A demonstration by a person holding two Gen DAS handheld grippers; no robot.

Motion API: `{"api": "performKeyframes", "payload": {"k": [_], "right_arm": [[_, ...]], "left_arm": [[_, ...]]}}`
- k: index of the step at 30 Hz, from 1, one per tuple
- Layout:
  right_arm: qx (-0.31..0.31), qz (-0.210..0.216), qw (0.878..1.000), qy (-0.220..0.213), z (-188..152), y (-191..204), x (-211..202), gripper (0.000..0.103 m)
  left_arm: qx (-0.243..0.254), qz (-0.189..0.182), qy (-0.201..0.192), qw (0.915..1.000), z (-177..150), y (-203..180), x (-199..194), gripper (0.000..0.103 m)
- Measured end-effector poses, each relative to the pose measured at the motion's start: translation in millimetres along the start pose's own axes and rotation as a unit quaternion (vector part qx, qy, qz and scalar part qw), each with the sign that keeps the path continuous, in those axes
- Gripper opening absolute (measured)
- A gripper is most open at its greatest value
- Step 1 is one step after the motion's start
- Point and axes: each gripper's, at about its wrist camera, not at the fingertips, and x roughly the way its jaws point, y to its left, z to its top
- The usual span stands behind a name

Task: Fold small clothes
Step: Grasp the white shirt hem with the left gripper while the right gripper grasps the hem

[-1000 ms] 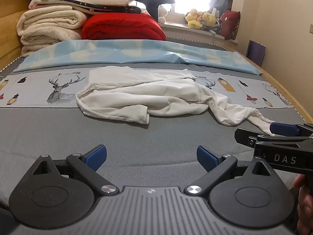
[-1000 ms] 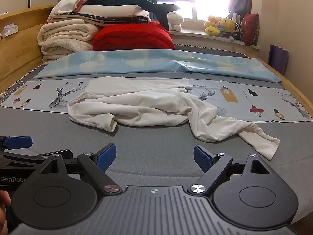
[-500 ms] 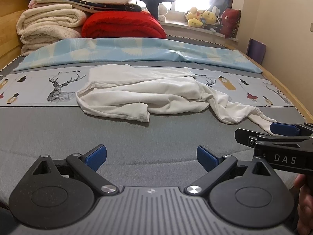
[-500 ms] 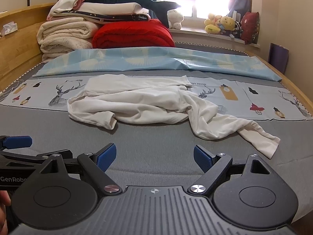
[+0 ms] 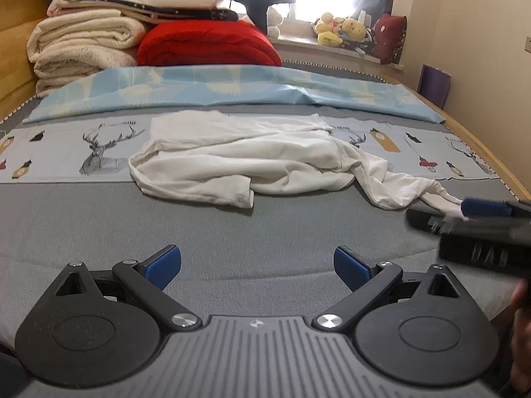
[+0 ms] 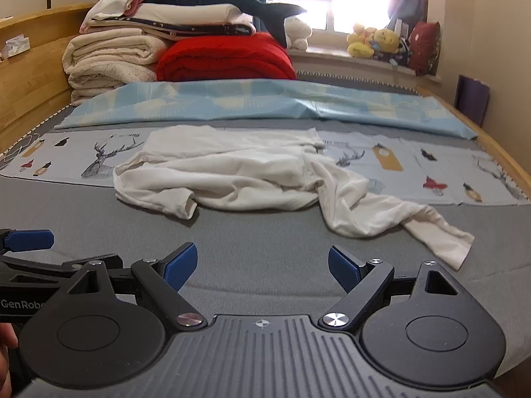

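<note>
A crumpled white long-sleeved garment lies on the grey bed cover, one sleeve trailing toward the near right; it also shows in the right wrist view. The sleeve end lies ahead and right of my right gripper. My left gripper is open and empty, low over the cover short of the garment. My right gripper is open and empty too. In the left wrist view the right gripper's blue fingertip reaches in from the right by the sleeve end.
Stacked cream blankets and a red quilt sit at the head of the bed. A light blue sheet and a deer-print strip lie behind the garment. Wooden bed rails run along both sides. Plush toys sit on the windowsill.
Both grippers have moved forward toward the garment. The right gripper has lifted and advanced nearer the sleeve end. Both stay open.
</note>
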Motion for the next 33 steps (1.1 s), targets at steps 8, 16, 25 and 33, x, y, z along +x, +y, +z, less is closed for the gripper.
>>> {"api": "performKeyframes", "payload": {"k": [8,16,25,33], "right_arm": [[0.016,0.013,0.997,-0.077,56.6,-33.7,-24.9,0.046],[0.096,0.001,0.994,-0.047,38.6,-69.8,15.7,0.041],[0.056,0.029,0.997,-0.042,43.5,-79.7,19.2,0.042],[0.096,0.023,0.995,-0.013,49.4,-116.5,29.1,0.047]], "left_arm": [[0.002,-0.010,0.033,0.9994,2.5,1.7,0.4,0.033],[0.020,-0.004,0.043,0.9989,16.4,4.9,23.6,0.031],[0.024,0.026,0.053,0.9980,64.2,1.3,136.1,0.040],[0.010,0.074,0.085,0.9935,80.2,2.5,234.6,0.049]]}}
